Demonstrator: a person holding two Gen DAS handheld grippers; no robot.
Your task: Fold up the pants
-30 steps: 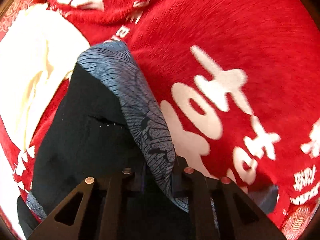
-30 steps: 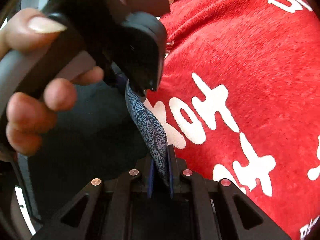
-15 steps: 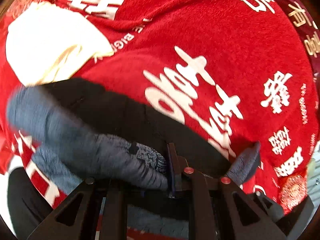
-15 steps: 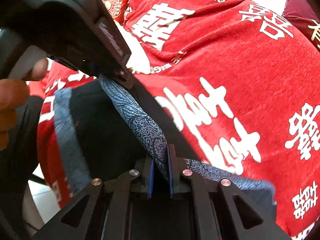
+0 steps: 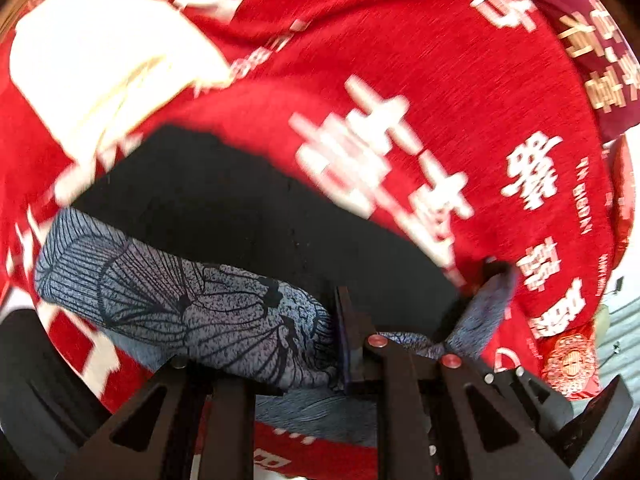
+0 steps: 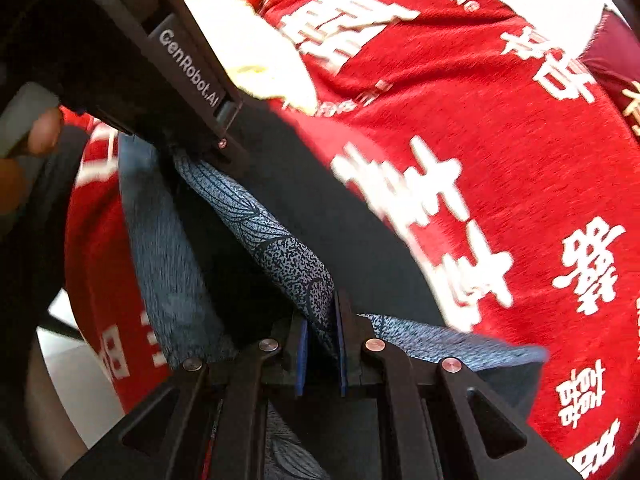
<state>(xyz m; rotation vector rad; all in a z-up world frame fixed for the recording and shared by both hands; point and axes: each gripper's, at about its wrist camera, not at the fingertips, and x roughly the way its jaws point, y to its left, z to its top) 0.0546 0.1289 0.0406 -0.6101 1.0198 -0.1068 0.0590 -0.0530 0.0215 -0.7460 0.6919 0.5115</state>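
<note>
The pants are black (image 5: 240,216) with a blue-grey patterned band (image 5: 180,304) along one edge, and they lie over a red blanket. My left gripper (image 5: 334,340) is shut on this band, and bunched cloth hides its left finger. My right gripper (image 6: 324,336) is also shut on the band (image 6: 280,248), pinched between its blue pads. In the right wrist view the left gripper (image 6: 224,148) shows at upper left, gripping the band's far end. The band runs taut between the two grippers, and black cloth (image 6: 340,216) spreads beside it.
The red blanket (image 5: 440,80) with white characters covers the surface under the pants. A cream-white cloth (image 5: 100,60) lies at the far left on it. A maroon cloth (image 5: 600,60) sits at the far right. A person's fingers (image 6: 40,136) hold the left gripper. Pale floor (image 6: 68,360) shows below the blanket's edge.
The two grippers have drawn apart, each still holding the band. The band, which hung steeply and bunched, now stretches between them, and the black cloth lies wider across the blanket.
</note>
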